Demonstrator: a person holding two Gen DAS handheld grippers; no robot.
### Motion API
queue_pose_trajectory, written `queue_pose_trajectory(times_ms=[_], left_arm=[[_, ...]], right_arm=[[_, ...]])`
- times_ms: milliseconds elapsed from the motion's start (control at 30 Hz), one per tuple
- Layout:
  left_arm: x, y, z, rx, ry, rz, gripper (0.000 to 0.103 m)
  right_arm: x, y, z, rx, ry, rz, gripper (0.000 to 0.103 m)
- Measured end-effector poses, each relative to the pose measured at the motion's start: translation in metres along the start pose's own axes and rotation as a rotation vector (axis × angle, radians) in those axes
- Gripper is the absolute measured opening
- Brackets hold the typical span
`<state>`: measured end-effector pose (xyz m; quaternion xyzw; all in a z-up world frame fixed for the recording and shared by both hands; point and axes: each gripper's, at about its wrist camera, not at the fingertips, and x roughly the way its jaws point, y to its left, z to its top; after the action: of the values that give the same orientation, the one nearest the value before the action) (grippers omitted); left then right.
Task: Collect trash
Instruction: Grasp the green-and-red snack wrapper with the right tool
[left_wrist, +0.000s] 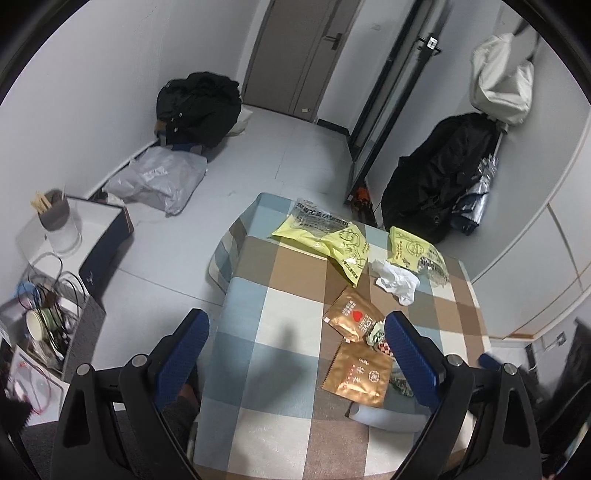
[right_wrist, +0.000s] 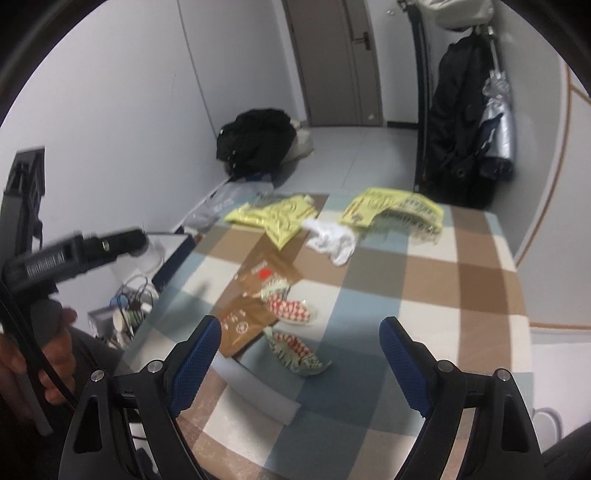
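- Left wrist view: left gripper (left_wrist: 297, 330) has its jaws spread wide, nothing between the blue pads, poised above the near part of the checked tablecloth (left_wrist: 258, 306).
- Trash sits on the right half of the cloth. Far end: two yellow bags (left_wrist: 325, 236) overlapping, a third yellow bag (left_wrist: 415, 251) to their right, near the table's right edge.
- Crumpled white tissue (left_wrist: 395, 278) lies between the yellow bags, just nearer than them.
- Nearer: gold sachet with red heart (left_wrist: 352, 314), then a second gold sachet (left_wrist: 360, 374) touching it on the near side. A red-checked wrapper (left_wrist: 380, 338) peeks out beside the right finger (mostly hidden by it).
- Left of the table: low white stand with a grey cup of sticks (left_wrist: 55, 210); clear plastic bag (left_wrist: 159, 181) on the floor, black coat pile (left_wrist: 199, 107) further back.
- Right wrist view (blurred): right gripper (right_wrist: 299, 332) also wide open, empty, over the near middle of the cloth.
- Between its fingers, closer to the left one, lies a crumpled checked wrapper (right_wrist: 299, 352); another checked wrapper (right_wrist: 290, 306) just beyond it, both touching the gold sachets (right_wrist: 251, 314) on their left.
- Tissue (right_wrist: 334, 240) and yellow bags (right_wrist: 391, 210) sit at the far end.
- The person's left hand (right_wrist: 48, 354) grips the other tool's handle at the left edge.
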<state>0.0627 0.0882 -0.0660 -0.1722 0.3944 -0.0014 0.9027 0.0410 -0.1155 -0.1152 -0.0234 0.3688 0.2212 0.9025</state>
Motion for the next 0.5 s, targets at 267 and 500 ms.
queue_pose_trajectory(times_ms=[267,500], left_arm=[[0.009,0.012,0.007,-0.056,0.048,-0.032,0.094],[0.015,0.017,0.012,-0.093,0.071,-0.054,0.094]], right_arm=[[0.033,0.002,-0.007,-0.014,0.078,0.011,0.084],[0.058,0.008,-0.014,-0.052,0.154,0.012,0.062]])
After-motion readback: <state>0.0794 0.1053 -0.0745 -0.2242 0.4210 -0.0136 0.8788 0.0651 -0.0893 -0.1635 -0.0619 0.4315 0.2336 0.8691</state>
